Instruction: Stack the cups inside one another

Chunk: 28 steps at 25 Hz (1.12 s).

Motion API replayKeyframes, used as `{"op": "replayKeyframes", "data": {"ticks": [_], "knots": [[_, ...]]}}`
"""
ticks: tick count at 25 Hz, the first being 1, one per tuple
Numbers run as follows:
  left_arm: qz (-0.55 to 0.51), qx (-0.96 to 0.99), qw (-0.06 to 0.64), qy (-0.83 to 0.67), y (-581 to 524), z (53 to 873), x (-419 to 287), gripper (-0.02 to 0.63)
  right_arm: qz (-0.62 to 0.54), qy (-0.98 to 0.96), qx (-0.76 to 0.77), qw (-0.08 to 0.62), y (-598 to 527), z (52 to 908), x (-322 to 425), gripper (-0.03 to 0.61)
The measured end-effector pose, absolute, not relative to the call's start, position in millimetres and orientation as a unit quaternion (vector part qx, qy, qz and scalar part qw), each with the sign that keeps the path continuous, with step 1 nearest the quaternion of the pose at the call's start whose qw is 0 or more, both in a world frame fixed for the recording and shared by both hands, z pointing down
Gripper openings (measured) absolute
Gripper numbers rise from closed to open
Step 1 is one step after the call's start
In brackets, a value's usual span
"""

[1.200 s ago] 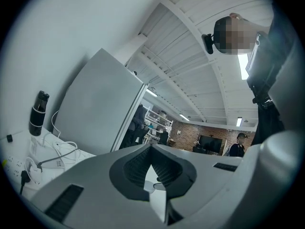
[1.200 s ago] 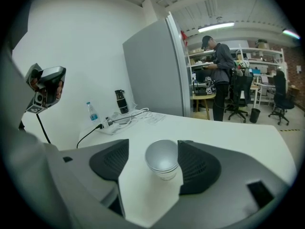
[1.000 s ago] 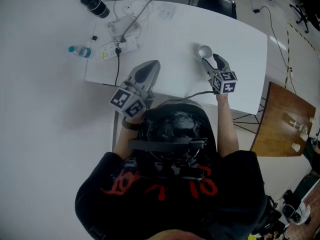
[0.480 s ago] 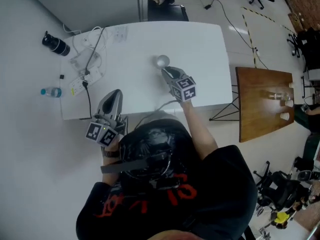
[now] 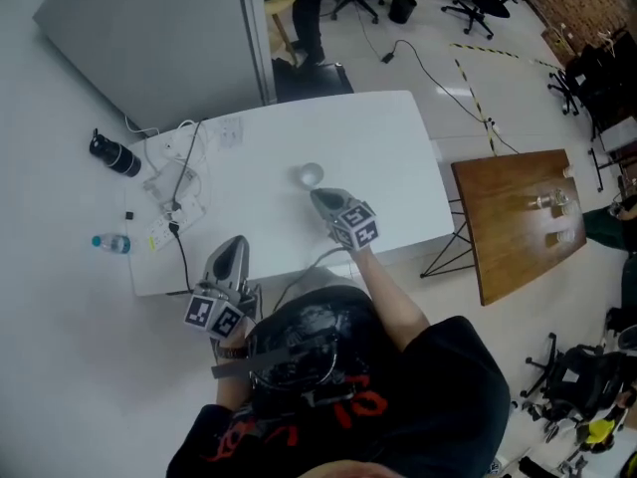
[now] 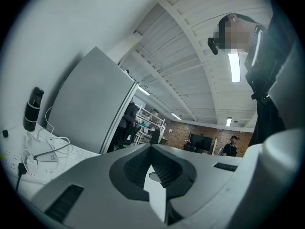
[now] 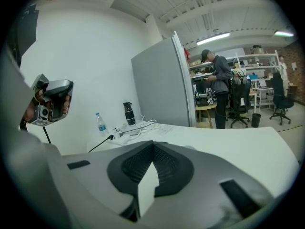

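One pale round cup (image 5: 311, 175) stands near the middle of the white table (image 5: 388, 157). From above I cannot tell whether others are nested in it. My right gripper (image 5: 319, 196) lies just on the near side of the cup, apart from it, pointing at it. Its jaws are shut with nothing between them (image 7: 153, 142). My left gripper (image 5: 236, 242) hangs over the table's near left edge, well away from the cup. It points level, and its jaws meet at the tips (image 6: 151, 146) with nothing held.
A power strip with cables (image 5: 164, 229), a water bottle (image 5: 111, 243) and a black bottle (image 5: 114, 154) sit at the table's left end. A grey partition (image 5: 159, 38) stands behind it, a wooden table (image 5: 518, 217) to the right. A person (image 7: 219, 87) stands beyond the far edge.
The right gripper's fingers were at the cup a second ago; they have since drawn back from it. The left gripper has pulled back to the table's near edge. The head view has swung and widened.
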<state>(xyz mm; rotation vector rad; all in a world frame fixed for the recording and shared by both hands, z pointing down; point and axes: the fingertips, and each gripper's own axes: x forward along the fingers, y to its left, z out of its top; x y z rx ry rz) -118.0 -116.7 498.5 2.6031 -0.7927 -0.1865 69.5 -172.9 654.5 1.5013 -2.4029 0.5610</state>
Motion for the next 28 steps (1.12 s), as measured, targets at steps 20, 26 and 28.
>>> {"op": "replayKeyframes", "data": {"ticks": [20, 26, 28], "knots": [[-0.052, 0.943, 0.194, -0.265, -73.8, 491.4, -109.8, -0.009, 0.169, -0.825, 0.534, 0.079, -99.9, 580.3, 70.7, 0.005], [-0.059, 0.944, 0.180, -0.272, -68.7, 480.3, -100.4, -0.009, 0.145, -0.824, 0.544, 0.061, -84.7, 544.4, 80.4, 0.005], [-0.060, 0.944, 0.175, -0.274, -66.0, 474.5, -94.5, -0.009, 0.137, -0.825, 0.546, 0.037, -78.8, 530.6, 87.7, 0.005]]}}
